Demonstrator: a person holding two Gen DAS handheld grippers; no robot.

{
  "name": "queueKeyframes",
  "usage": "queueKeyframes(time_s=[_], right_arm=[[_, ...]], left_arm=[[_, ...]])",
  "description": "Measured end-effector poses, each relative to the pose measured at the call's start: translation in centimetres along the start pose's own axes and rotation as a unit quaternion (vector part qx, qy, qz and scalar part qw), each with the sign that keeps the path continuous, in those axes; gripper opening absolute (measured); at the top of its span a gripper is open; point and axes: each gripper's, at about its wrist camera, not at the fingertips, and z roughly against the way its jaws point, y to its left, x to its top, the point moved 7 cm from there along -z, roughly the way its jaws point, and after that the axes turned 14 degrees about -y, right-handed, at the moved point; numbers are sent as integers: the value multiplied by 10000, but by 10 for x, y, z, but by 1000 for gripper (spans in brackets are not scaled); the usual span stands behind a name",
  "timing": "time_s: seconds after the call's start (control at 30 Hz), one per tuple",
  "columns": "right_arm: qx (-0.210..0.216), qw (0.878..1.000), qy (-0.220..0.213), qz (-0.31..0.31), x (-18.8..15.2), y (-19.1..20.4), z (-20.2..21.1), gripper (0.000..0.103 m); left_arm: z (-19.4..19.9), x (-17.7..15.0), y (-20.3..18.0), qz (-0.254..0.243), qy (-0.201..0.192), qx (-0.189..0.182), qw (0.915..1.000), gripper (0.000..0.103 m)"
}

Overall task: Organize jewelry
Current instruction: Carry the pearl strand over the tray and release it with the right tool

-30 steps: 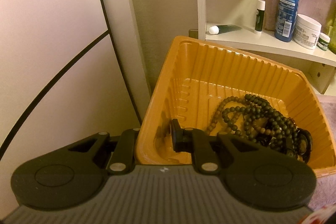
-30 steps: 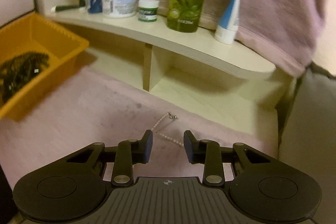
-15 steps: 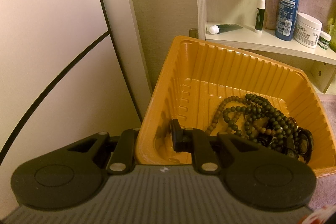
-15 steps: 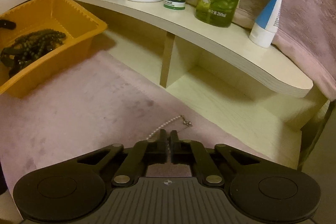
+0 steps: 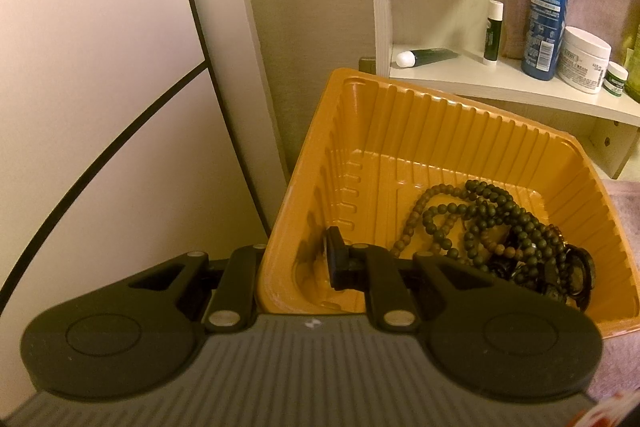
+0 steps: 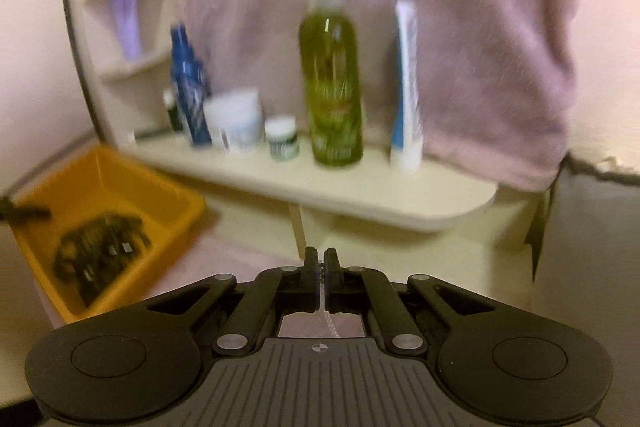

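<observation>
Right gripper (image 6: 320, 269) pinches what seems a thin pearl chain (image 6: 330, 323); left gripper (image 5: 296, 259) clamps the orange tray (image 5: 400, 115) wall, dark beads (image 5: 492, 223) inside.

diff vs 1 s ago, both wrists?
Right gripper shut on the pearl chain that lay on the pink cloth and lifted it; its view now faces the shelf. Left gripper unchanged, clamped on the orange tray wall; beads unmoved.

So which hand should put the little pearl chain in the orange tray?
Right. The right gripper is shut on the chain, while the left gripper clamps the tray wall.
</observation>
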Motion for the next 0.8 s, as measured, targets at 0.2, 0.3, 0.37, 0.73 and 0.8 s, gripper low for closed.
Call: queueKeyframes(time_s=[0.2,0.3,0.37,0.73,0.8], right_arm=[[32,9994,-355,-30,45,19,19,2],[98,9987,-494,-37,62,34,29,2],[148,9982,-578,-37,71,43,34,2],[883,9907,-1033,66,128,118,30,2],[1093,9878,-1113,39,137,132,22,2]], left_arm=[[2,2,1,7,-14,-14,10000,14],[3,3,1,2,-26,-24,10000,14],[4,3,1,-5,-38,-34,10000,14],[6,4,3,29,-57,-66,10000,14],[6,4,3,40,-54,-66,10000,14]])
